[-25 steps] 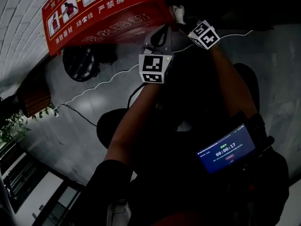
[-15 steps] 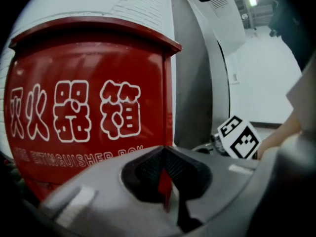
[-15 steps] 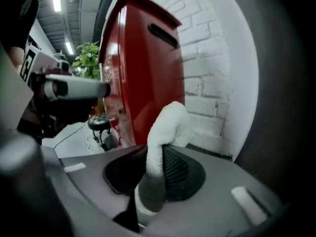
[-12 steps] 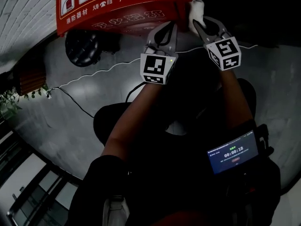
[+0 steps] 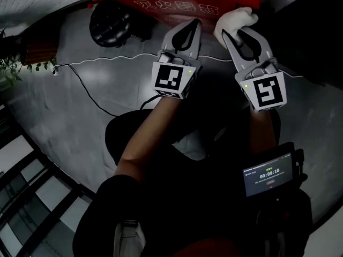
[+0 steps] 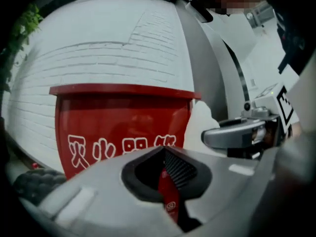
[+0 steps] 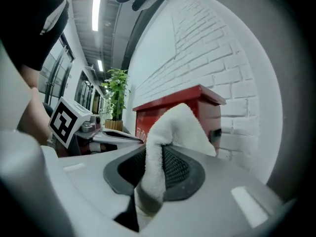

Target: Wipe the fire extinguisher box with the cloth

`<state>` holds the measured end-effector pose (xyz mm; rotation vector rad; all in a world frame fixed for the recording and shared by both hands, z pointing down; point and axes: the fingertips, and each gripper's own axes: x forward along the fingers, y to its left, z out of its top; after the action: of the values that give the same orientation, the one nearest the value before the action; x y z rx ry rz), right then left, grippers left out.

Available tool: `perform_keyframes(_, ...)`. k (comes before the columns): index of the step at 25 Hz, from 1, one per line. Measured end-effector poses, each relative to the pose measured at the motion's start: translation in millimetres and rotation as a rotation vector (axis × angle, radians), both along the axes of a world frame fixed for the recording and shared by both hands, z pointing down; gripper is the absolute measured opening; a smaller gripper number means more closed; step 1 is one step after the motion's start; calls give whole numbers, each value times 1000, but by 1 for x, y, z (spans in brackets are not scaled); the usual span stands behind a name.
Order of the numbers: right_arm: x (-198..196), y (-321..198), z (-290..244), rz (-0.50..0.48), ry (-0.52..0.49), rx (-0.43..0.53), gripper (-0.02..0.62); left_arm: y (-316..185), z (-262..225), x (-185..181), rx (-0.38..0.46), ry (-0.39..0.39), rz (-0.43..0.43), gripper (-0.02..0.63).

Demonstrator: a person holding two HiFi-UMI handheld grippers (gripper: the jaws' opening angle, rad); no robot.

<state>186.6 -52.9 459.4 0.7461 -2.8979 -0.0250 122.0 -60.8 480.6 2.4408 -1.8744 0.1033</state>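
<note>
- At the tips of the right gripper (image 5: 239,32): clamped tight on the white cloth (image 5: 233,19), with a tuft poking out past the jaws.
- Just beyond that tuft, far and slightly left: the red fire extinguisher box (image 5: 182,4), its right-hand end nearest; touching or not, impossible to tell.
- Long front face stretching away leftward from there, likely calling for a sweep to the left.
- Further left, alongside: left gripper (image 5: 187,30), pressed together, gripping nothing, aimed at the box front.

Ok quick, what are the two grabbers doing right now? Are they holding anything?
The left gripper is shut, holding nothing.
The right gripper is shut on the white cloth.
</note>
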Motion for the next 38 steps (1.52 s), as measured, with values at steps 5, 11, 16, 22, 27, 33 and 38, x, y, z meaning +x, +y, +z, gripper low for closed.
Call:
perform_keyframes(5,-43,13,-19,-12,-30,36,81,9,-32,-32,45,-38,-25,-2)
perform_keyframes(11,-74,6,-38,57,-139,0,81,12,-60,-44,15,-156,68,-2)
perform_keyframes(16,-115,16,-30,52,-122,16,81,21,-72,-84,14,-182,111,-2)
perform_keyframes(22,-178,16,-19,126,-69,77,81,30,-41,-156,17,-94,122,-2)
perform_keyframes(27,-242,27,-7,183,-94,96,83,19,-30,-210,86,-44,178,-2)
perform_keyframes(33,-304,21,9,315,-139,88,87,-24,-39,-269,144,-37,305,-2)
perform_keyframes(38,-334,-3,10,440,-150,141,89,-49,-30,-308,155,15,340,-2)
